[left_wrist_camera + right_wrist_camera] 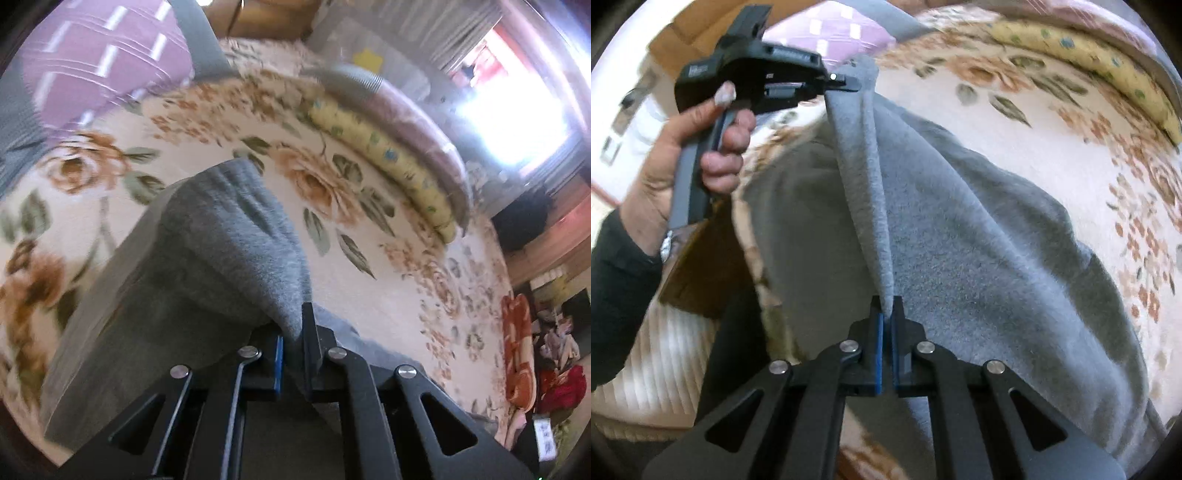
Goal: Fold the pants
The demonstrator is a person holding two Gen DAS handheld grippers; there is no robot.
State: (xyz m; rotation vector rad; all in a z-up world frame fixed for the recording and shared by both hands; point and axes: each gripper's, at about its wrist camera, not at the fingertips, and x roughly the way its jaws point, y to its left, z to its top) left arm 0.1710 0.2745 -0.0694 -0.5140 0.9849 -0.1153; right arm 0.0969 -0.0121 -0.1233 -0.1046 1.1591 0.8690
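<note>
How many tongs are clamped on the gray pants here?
2. The right tongs pinch an edge of the gray pants near the camera; the left tongs grip the same edge farther away, above the floral blanket.

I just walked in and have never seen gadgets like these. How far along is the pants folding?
Midway. Done: both grippers have hold of the grey pants. In hand: the left gripper and right gripper hold one edge lifted between them, while the rest trails on the floral blanket. Left: laying that edge down and finishing the folds.

A floral bedspread covers the bed, bearing grey pants, a purple pillow and rolled quilts.
</note>
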